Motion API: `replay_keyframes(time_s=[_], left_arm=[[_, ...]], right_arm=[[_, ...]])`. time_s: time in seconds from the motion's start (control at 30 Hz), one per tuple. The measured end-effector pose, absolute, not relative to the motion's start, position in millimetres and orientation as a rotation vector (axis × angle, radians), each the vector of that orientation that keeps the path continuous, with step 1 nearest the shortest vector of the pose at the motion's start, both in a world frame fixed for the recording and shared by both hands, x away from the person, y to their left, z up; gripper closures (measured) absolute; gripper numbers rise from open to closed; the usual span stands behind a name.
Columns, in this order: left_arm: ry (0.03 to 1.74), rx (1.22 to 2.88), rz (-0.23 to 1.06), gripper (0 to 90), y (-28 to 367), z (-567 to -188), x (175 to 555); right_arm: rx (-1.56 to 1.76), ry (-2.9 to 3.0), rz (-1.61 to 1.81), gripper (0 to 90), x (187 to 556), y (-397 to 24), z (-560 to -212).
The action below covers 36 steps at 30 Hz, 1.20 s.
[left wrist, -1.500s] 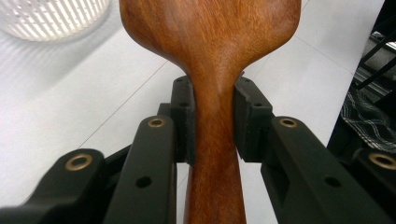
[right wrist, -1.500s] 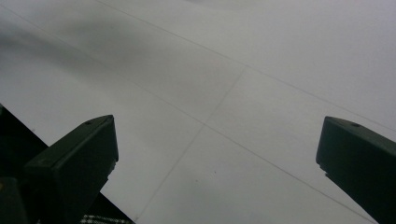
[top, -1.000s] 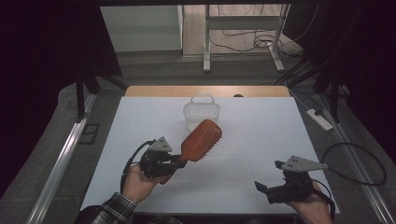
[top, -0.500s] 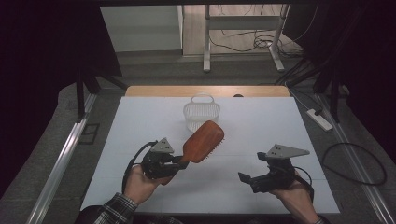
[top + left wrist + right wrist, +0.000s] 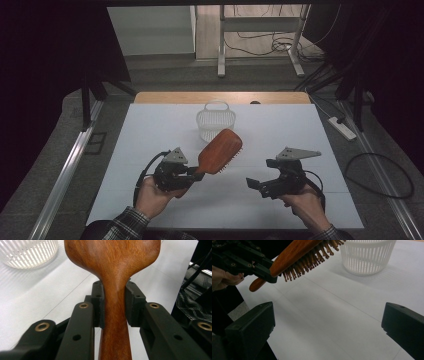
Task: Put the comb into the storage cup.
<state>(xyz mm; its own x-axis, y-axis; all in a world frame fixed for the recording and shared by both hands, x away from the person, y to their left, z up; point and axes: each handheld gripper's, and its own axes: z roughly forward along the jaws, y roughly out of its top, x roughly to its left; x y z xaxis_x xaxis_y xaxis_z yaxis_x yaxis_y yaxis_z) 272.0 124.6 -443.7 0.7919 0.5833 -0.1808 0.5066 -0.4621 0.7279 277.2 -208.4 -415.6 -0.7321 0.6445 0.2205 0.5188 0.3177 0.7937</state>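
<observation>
A person holds a gripper in each hand over a white surface. The left gripper has its jaws clamped on the neck of a wooden brush, one jaw on either side of the handle where it widens into the head. The brush is lifted clear of the surface, head pointing up and away from the jaws, bristles facing the right gripper. That gripper's jaws stand wide with nothing between them, near the brush but apart from it. A white basket sits beyond the brush head. To hand over or steady the brush well, the right jaws should probably close on the head's wooden edges, not the bristles, before the left grip loosens.
</observation>
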Motion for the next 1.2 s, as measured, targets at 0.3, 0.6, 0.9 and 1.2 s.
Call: replay_keyframes(time_s=[0.3, 0.6, 0.9, 1.2], left_arm=[[0.816, 2.132, 0.113, 72.3, 127, -444, 274], [0.807, 2.126, 0.120, 72.3, 126, -443, 275], [0.794, 2.126, 0.128, 72.3, 121, -443, 276], [0.788, 2.114, 0.146, 72.2, 122, -441, 275]], right_arm=[[1.093, 2.434, 1.416, 0.0, 286, -201, -415], [1.120, 2.441, 1.453, 0.0, 293, -193, -415], [1.159, 2.463, 1.479, 0.0, 302, -183, -415], [1.156, 2.466, 1.476, 0.0, 310, -169, -411]])
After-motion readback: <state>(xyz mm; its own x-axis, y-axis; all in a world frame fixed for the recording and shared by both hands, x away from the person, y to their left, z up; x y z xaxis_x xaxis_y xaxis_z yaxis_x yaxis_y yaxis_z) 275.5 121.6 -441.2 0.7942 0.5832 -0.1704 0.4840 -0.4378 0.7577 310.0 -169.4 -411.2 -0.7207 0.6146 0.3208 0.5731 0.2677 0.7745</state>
